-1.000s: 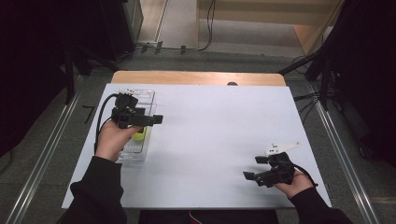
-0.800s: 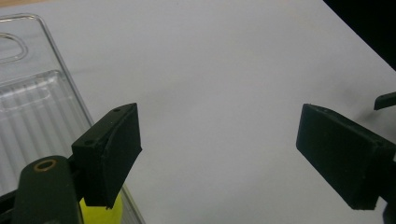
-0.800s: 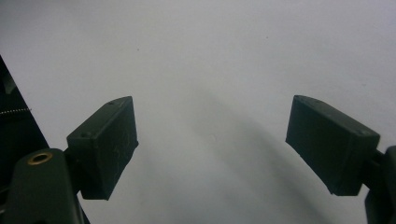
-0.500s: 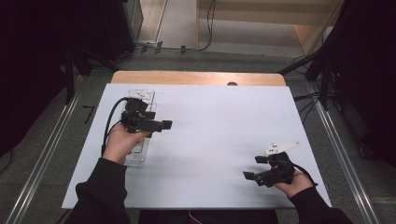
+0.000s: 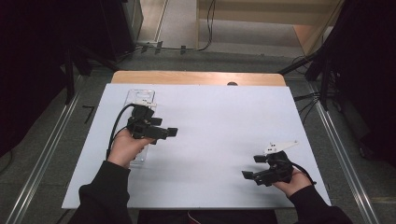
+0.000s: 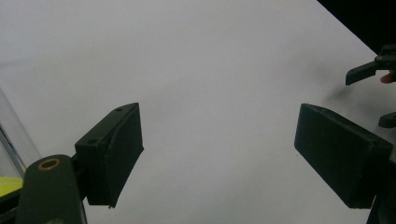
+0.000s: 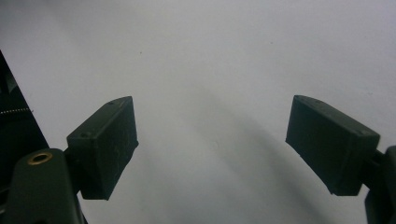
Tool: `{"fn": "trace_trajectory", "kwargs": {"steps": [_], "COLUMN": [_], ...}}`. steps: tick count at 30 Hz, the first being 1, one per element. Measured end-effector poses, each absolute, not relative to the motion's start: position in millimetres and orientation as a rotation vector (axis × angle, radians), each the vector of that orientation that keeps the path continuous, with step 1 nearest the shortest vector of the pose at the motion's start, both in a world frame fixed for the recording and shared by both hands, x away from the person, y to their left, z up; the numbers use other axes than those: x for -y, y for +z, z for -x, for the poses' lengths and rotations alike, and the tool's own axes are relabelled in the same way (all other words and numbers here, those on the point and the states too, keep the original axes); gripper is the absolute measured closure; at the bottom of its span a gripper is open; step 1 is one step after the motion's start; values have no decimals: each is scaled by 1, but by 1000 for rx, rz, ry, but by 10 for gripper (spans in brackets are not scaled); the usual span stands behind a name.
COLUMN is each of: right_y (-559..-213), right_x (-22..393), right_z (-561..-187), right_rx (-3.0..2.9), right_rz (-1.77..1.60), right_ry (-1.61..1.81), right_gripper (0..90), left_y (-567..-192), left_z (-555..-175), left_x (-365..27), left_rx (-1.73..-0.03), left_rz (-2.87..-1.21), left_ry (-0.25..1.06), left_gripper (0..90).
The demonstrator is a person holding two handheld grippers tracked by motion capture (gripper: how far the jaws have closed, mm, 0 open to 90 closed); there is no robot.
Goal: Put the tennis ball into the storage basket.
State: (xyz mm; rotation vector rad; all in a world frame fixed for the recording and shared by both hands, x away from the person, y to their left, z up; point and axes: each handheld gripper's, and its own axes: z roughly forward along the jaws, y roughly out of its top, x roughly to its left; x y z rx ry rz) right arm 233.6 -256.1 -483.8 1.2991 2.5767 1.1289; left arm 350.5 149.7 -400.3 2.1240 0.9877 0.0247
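Clear plastic tray (image 5: 140,97) lies at the left edge of the white surface (image 5: 219,116), partly under the left hand. Left claw (image 5: 172,132) hovers beside it, jaws apart on nothing, having just been closing. Right claw (image 5: 247,175) sits released, well apart, near the front right.

A plain white tabletop (image 5: 215,121) is shown, edged in light wood at the far side. Both grippers, left (image 5: 169,132) and right (image 5: 250,175), are black. Beside the left jaws, a clear container (image 5: 140,97) is seen, with something bright yellow (image 6: 8,185) inside. Black sleeves (image 5: 100,200) are worn.
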Motion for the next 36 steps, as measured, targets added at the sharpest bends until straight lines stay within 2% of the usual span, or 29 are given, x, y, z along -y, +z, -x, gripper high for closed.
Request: {"fn": "trace_trajectory", "kwargs": {"steps": [13, 36], "right_y": [-484, -484], "right_x": [256, 257], "right_z": [-234, -234], "right_rx": [-2583, -2580], "right_rz": [-1291, -1300], "right_ry": [1131, 1130], "right_gripper": [146, 146], "left_y": [-413, -433], "left_z": [-340, -311], "left_x": [-147, -149], "left_rx": [-951, -915], "left_rz": [-2145, -2181], "left_ry": [-12, 8], "left_gripper": [174, 174]}}
